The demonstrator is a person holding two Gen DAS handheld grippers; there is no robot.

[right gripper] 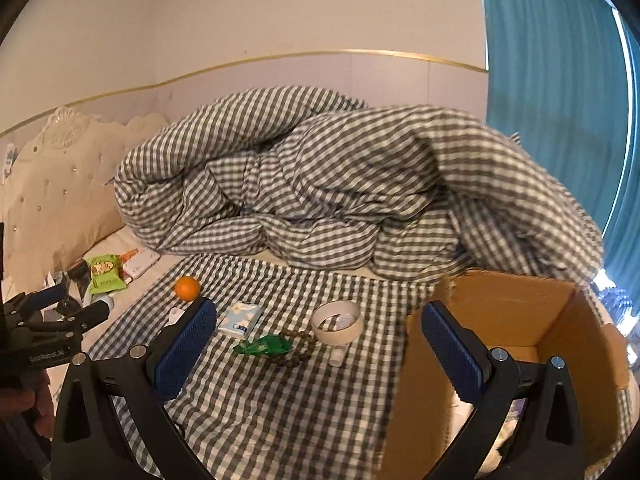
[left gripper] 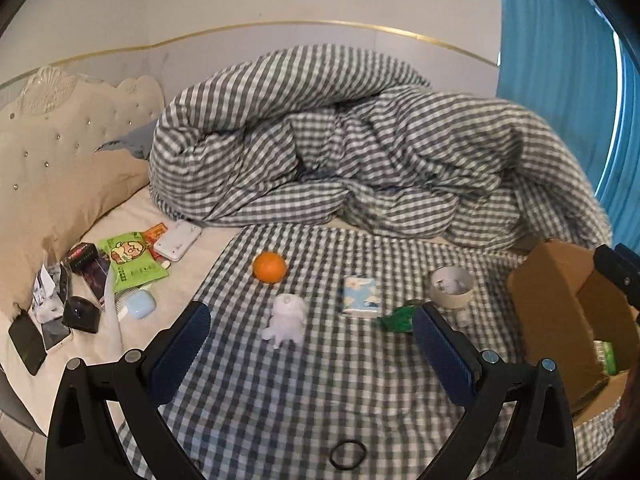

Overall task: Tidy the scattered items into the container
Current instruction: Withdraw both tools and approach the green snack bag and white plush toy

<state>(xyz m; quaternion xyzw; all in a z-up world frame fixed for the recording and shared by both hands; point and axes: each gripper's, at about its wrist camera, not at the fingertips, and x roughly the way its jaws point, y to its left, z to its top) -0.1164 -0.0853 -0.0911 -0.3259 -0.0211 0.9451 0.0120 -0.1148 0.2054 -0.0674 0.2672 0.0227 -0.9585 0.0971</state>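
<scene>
Bed (left gripper: 188, 240): gingham sheet (left gripper: 280, 392) spread over centre. On sheet: orange (left gripper: 270, 266), white toy (left gripper: 285, 320), tissue pack (left gripper: 361, 295), tape roll (left gripper: 452, 286), green wrapper (left gripper: 400, 316), hair tie (left gripper: 348, 455), cardboard box (left gripper: 560, 300). Duvet (left gripper: 360, 148) heaped at rear. Misc. clutter near headboard (left gripper: 60, 152).

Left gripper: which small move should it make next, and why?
Probably ease the left gripper forward and down onto the white toy. Its jaws are open and empty, and the toy lies straight ahead between them, outside the cardboard box.
</scene>
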